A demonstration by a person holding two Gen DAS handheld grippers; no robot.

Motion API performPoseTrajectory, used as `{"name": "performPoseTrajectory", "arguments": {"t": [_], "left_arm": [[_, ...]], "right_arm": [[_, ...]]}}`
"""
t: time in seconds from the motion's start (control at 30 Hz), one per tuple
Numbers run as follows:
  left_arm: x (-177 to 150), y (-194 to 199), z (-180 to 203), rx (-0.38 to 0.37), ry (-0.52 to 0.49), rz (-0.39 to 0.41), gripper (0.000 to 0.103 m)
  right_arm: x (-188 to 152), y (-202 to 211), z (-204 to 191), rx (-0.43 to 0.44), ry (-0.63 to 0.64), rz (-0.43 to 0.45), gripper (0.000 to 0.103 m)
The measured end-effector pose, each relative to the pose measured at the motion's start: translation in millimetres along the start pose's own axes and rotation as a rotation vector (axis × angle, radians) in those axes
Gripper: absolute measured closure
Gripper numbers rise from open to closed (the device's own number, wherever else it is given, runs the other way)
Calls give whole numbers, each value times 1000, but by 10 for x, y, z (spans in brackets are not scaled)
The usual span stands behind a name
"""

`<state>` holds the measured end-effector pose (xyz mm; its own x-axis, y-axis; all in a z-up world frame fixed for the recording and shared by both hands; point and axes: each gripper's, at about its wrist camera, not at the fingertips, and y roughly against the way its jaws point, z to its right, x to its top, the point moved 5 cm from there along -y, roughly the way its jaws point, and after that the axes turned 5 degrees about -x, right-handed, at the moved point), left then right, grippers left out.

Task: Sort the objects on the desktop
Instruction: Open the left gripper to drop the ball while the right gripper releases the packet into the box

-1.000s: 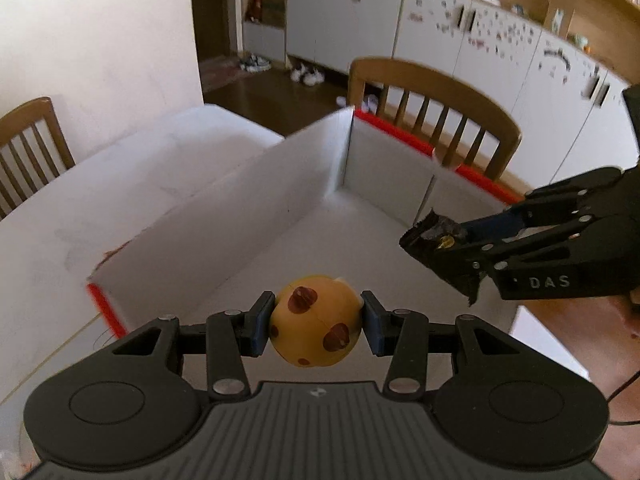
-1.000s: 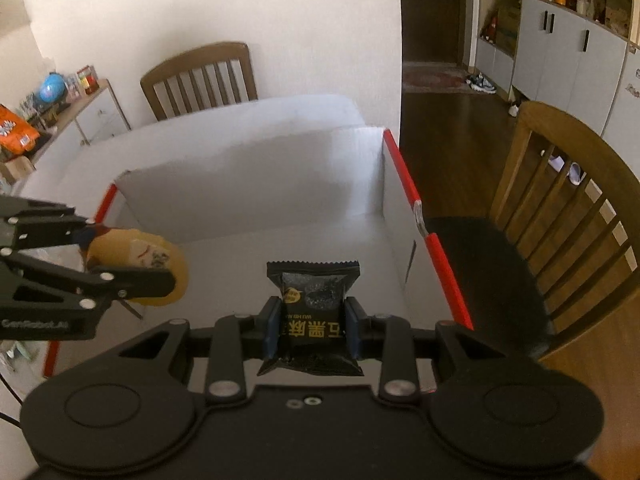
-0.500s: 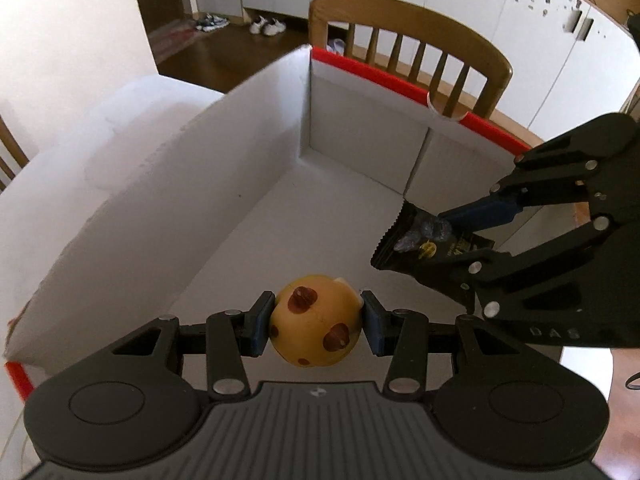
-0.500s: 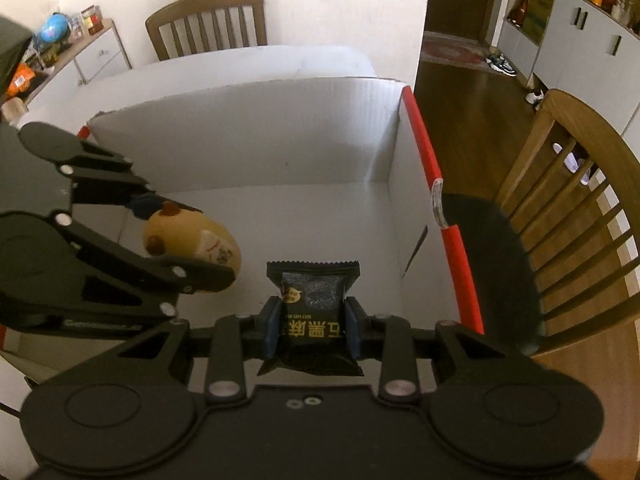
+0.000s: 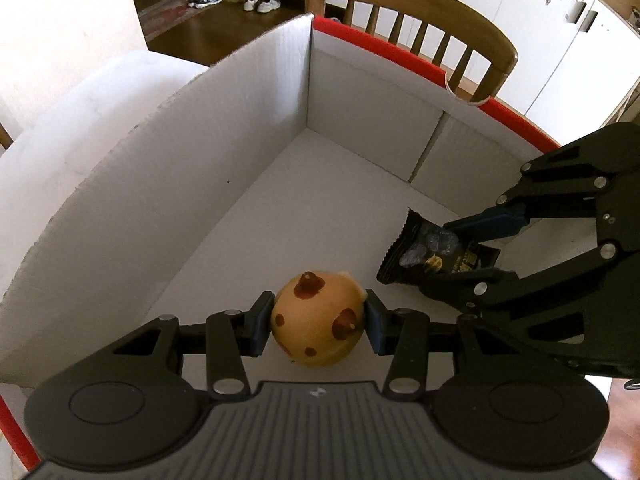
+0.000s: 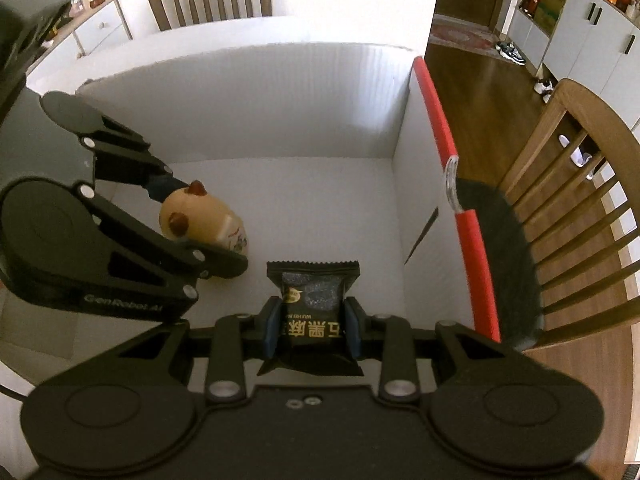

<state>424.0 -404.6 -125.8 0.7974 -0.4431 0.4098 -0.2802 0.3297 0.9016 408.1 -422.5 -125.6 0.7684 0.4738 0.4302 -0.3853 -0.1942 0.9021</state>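
Inside the white red-rimmed box (image 5: 224,152) on the worktop (image 6: 224,36), the left claw (image 5: 318,322) grips a yellow spotted toy (image 5: 318,320); beside it, the right claw (image 6: 312,328) clamps a black snack packet (image 6: 314,304).

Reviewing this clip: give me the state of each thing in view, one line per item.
Left hand-held gripper: shut on the toy.
Right hand-held gripper: shut on the packet.
Toy: yellow with brown spots, held inside the box; contact with its floor unclear.
Packet: black, sealed, held inside the box.
Box: white, open-topped, red-edged.
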Motion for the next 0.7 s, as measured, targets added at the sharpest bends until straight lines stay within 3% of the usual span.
{"name": "performPoseTrajectory", "arguments": {"t": [0.17,0.23,0.43,0.7], "left_arm": [[-13,10,-8,0,5,-1,56],[-27,39,-16,7,5,6,48],[-39,171,-39,20,6,35,39],[-32,436,-1,-8,10,105,37]], "right_arm": [[64,-11,11,9,4,-8,68],[79,4,13,11,8,0,68],[80,65,26,25,10,5,62],[81,312,3,27,35,57,51]]}}
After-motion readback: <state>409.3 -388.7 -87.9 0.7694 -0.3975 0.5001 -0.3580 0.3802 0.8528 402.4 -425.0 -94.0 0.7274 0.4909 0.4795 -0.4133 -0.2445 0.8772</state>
